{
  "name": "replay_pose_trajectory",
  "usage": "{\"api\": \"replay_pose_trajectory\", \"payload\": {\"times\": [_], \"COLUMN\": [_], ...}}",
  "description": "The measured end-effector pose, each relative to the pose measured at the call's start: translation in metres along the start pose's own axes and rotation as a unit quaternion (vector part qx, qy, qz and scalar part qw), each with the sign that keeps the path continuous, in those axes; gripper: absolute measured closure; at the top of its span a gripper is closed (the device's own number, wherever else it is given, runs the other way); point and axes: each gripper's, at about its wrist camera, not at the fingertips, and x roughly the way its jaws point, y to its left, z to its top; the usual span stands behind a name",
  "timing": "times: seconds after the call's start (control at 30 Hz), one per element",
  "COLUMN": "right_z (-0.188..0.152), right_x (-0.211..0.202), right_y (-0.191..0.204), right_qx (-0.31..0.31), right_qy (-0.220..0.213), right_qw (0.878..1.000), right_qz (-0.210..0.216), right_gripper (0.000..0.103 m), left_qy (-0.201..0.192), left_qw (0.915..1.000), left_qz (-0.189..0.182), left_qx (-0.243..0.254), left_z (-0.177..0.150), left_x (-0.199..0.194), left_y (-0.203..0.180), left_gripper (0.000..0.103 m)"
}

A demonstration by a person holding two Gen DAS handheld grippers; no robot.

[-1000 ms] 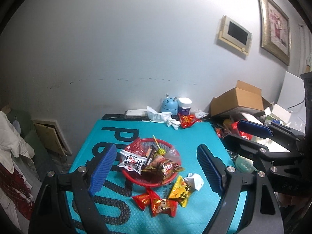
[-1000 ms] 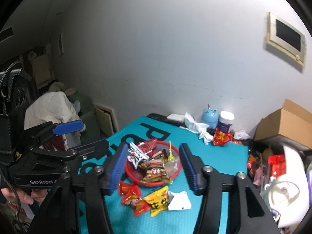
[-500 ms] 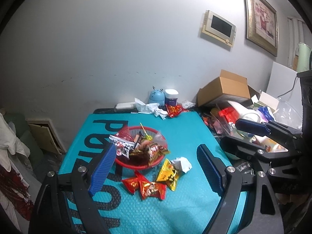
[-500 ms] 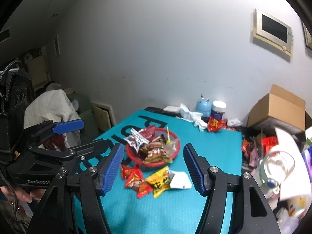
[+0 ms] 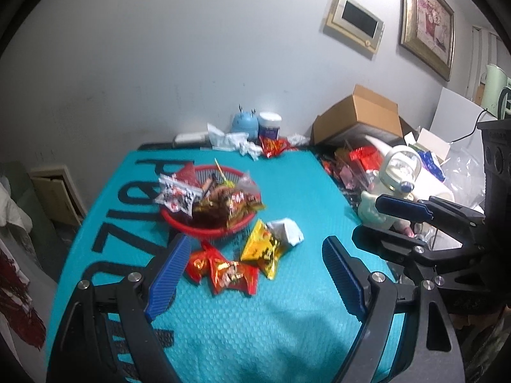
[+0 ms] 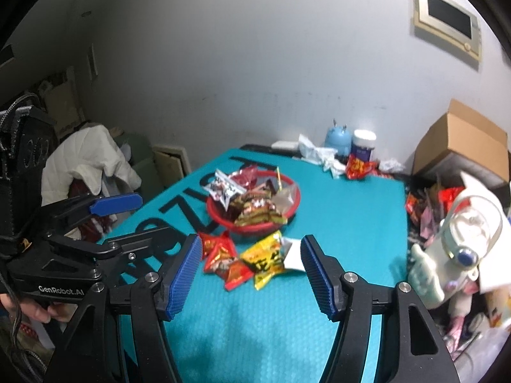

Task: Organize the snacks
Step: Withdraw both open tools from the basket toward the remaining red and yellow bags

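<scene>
Evidently the red basket (image 5: pixel 209 223) serves as the collecting place: it sits mid-way along the teal worktop (image 5: pixel 255 319) and is already heaped with packets, among them a black-and-white one (image 5: pixel 177 195) hanging over its left rim. Four snacks lie loose on the worktop just in front of it, which is probably why both tools point that way: two red packets (image 5: pixel 223 269) overlapping each other, a yellow packet (image 5: pixel 263 249) beside them, and a white packet (image 5: pixel 286 231) touching the yellow one's far edge. One more red packet (image 5: pixel 271 146) lies well apart at the back of the worktop, beside a white-lidded jar (image 5: pixel 270 124) and a small blue gadget (image 5: pixel 244 124).

The left tool (image 5: pixel 252 277) hangs above the worktop with its jaws wide apart and nothing between the pads; the loose packets show in the gap only because they lie farther off. The right tool (image 6: pixel 250 271) is likewise empty, its jaws parted somewhat less, framing the yellow and red packets without touching them. Neither tool has made contact with a snack, so the loose pile looks like the next target.
</scene>
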Motion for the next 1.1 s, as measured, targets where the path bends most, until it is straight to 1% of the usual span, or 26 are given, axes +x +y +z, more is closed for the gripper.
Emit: {"api": "replay_pose_trajectory", "payload": {"times": [0.23,0.73,0.9,1.1], "right_z": [-0.018,-0.052,-0.059,-0.06], "right_x": [0.019,0.061,0.073,0.087], "right_y": [-0.006,-0.028,-0.034,-0.042], "right_qx": [0.013,0.045,0.051,0.059], "right_qy": [0.029,0.09,0.105,0.116], "right_qw": [0.999,0.995,0.993,0.991], "right_qz": [0.012,0.011,0.008,0.008], "right_gripper": [0.039,0.039,0.039,0.039], "left_qy": [0.035,0.099,0.123,0.141], "left_qw": [0.9992,0.9939,0.9905,0.9872], "left_qz": [-0.005,0.003,0.004,0.004], "left_qx": [-0.017,-0.047,-0.061,-0.075], "left_z": [-0.018,-0.047,-0.054,-0.056], "left_x": [0.021,0.067,0.086,0.107], "left_y": [0.006,0.019,0.025,0.032], "left_gripper": [0.019,0.019,0.019,0.019]}}
